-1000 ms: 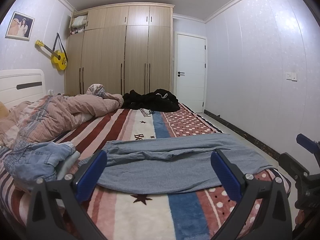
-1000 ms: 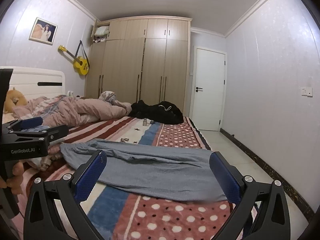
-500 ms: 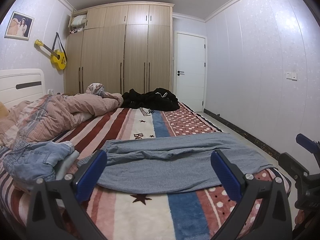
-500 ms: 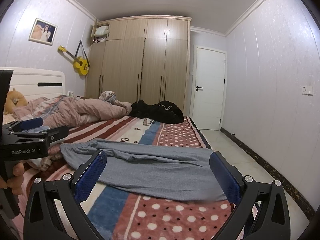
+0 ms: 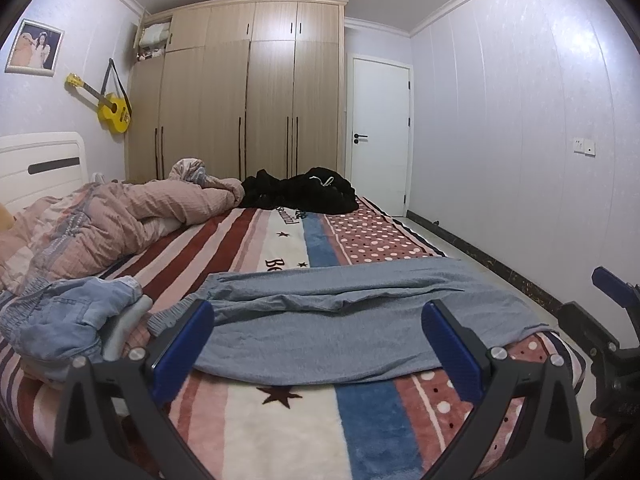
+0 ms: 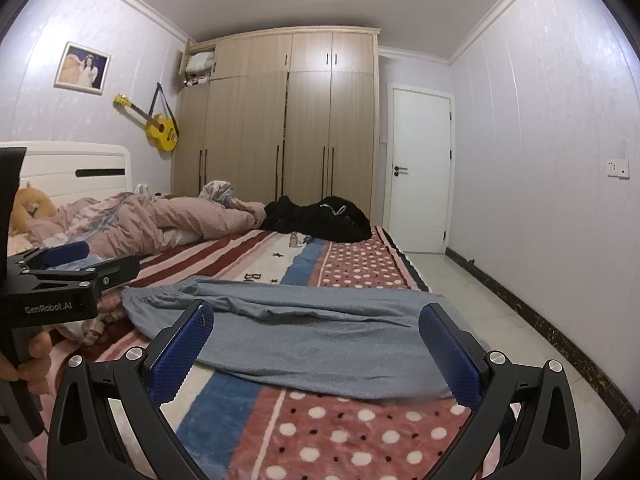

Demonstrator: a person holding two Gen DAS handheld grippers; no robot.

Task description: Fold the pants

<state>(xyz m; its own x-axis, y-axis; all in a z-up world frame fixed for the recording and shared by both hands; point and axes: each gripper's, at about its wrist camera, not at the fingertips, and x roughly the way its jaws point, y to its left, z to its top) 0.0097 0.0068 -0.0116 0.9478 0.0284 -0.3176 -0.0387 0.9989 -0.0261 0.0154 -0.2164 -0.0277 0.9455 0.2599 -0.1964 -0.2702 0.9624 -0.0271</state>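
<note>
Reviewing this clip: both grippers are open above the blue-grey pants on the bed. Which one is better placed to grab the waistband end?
Left, probably. The left gripper hangs open near the pants' elastic waistband, which lies by its left finger. The right gripper, also open, faces the leg end near the bed's edge.

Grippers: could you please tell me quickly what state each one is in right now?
Left gripper: open, holding nothing, above the grey pants.
Right gripper: open, holding nothing.
</note>
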